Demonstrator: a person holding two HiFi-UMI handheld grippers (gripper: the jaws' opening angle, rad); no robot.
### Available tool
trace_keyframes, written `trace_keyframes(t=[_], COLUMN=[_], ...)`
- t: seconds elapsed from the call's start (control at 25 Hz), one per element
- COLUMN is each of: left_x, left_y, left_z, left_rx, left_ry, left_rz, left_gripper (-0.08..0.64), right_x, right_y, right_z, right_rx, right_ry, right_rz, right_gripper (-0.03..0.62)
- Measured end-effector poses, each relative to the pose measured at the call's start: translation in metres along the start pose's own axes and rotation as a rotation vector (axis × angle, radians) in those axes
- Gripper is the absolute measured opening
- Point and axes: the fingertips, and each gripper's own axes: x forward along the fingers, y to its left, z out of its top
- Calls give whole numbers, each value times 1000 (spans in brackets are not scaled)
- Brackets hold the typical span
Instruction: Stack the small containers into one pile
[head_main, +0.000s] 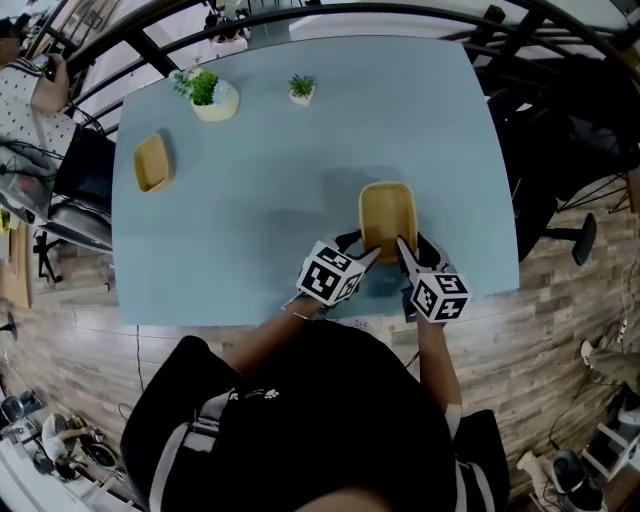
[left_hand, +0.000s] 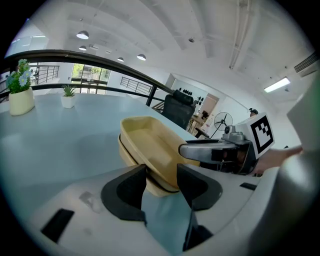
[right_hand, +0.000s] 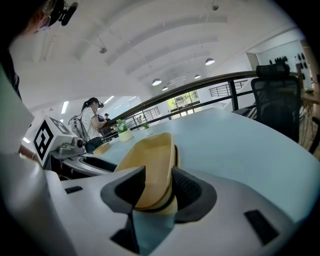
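Two nested yellow containers (head_main: 388, 212) form a short stack near the front edge of the pale blue table (head_main: 270, 220). My left gripper (head_main: 368, 255) clasps the stack's near left corner, and in the left gripper view the stack (left_hand: 150, 142) sits between both pads of that gripper (left_hand: 161, 182). My right gripper (head_main: 403, 250) holds the near right corner; the right gripper view shows this gripper (right_hand: 157, 187) with its pads pressed on the stack's rim (right_hand: 150, 160). A third, single yellow container (head_main: 152, 162) lies far off at the table's left side.
A potted plant in a white pot (head_main: 212, 95) and a smaller one (head_main: 301, 89) stand at the table's far side. A black office chair (head_main: 540, 180) is beyond the right edge. A person (right_hand: 92, 117) stands in the background past the table.
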Motion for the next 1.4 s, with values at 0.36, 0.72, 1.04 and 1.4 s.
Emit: trace_keyframes(t=[0.36, 0.72, 1.04, 1.4], left_x=[-5, -16, -57, -117], left_y=[5, 12, 30, 51], left_z=[-3, 4, 30, 49], left_rx=[3, -11, -65, -63], left_ry=[-3, -65, -235, -377], left_rz=[27, 56, 93, 106], left_gripper=[179, 184, 183, 62], right_x=[1, -11, -24, -10], right_y=[2, -10, 18, 93], right_z=[-3, 16, 83, 139], right_rx=[-8, 6, -114, -133], right_ry=[-1, -74, -334, -515], right_rz=[-12, -39, -43, 155], right_gripper=[188, 199, 143, 44])
